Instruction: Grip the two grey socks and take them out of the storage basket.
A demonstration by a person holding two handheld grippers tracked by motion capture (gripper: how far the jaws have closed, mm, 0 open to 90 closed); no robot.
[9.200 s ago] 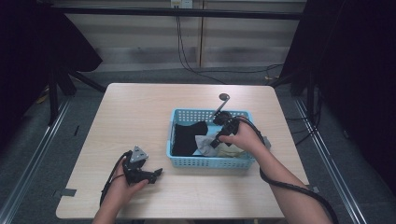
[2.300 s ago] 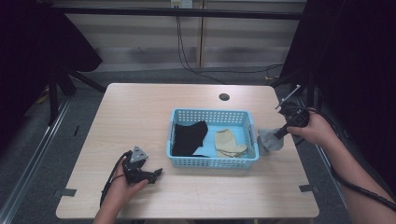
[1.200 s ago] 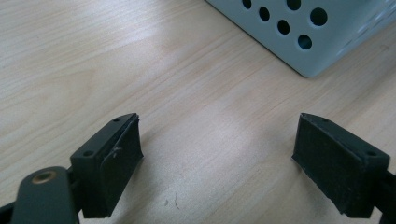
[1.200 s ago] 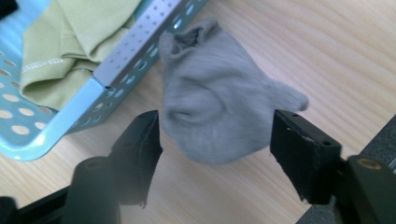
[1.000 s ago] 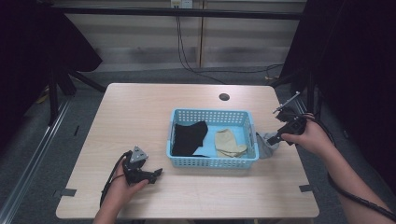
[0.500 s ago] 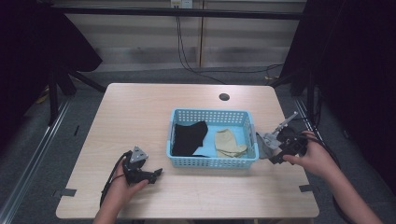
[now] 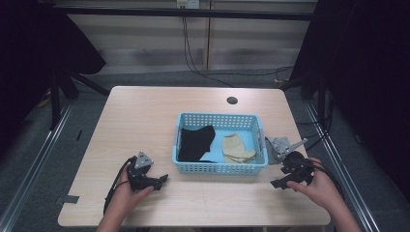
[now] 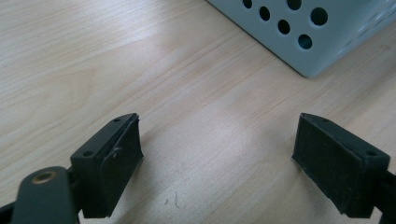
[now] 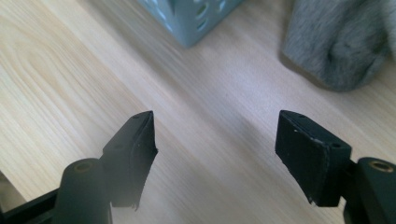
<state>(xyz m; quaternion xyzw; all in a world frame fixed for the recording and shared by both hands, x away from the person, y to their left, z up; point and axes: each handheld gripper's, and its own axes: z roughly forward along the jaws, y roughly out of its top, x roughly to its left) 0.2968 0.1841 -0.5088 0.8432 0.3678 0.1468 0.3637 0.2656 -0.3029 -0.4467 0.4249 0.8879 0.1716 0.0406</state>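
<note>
Pale wood tabletop point(image 7: 145, 121) is ringed by dark curtains and grey floor. At the near left, the left gripper point(image 7: 153, 180) is rested on the wood with jaws spread wide on nothing. Right of it, a light blue perforated basket point(image 7: 220, 167) is seen holding a black sock point(image 7: 196, 142) and a beige sock point(image 7: 237, 147). Just beside its right wall, a grey sock point(image 7: 277, 147) is laid on the table. Near it, the right gripper point(image 7: 280, 183) is held with jaws spread and nothing between them.

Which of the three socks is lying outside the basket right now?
The grey sock, on the table right of the blue basket; the black sock and beige sock lie inside.
</note>
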